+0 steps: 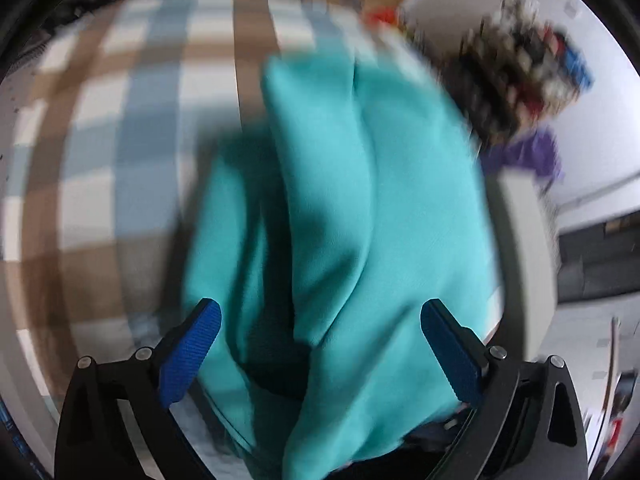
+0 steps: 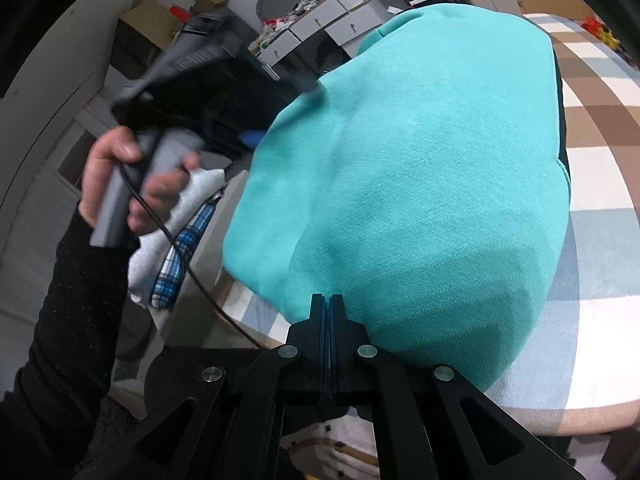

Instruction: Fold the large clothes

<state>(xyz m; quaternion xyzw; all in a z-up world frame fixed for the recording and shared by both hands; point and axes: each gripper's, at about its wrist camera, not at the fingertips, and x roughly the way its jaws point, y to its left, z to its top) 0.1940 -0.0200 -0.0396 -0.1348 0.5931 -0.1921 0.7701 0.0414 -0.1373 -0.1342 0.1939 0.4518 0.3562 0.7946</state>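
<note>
Left wrist view: the left gripper (image 1: 320,344) points steeply down, its blue pads (image 1: 191,354) spread wide with nothing pinched. The teal garment (image 1: 360,208) fills the space from 12 o'clock down past the pads to 6 o'clock, lying in long folds on the checked tablecloth (image 1: 120,140). The picture is blurred. At 2 o'clock a dark, cluttered heap (image 1: 516,72) stands beyond the cloth, with something purple (image 1: 528,152) just below it; what they are cannot be told.

Right wrist view: the right gripper (image 2: 328,312) points moderately downward, jaws pressed together at the near edge of the teal garment; whether fabric sits between them cannot be told. The garment bulges from the centre to 1 o'clock over the checked tablecloth. At 9 o'clock the person's left hand (image 2: 120,184), in a black sleeve (image 2: 68,320), grips the grey handle (image 2: 120,200) of the other gripper, a black cable (image 2: 192,272) trailing from it. Beside it at 8 o'clock lie a white cloth (image 2: 200,188) and a blue plaid cloth (image 2: 180,256). At 11 o'clock stands a white drawer unit (image 2: 320,24) with clutter on top.
</note>
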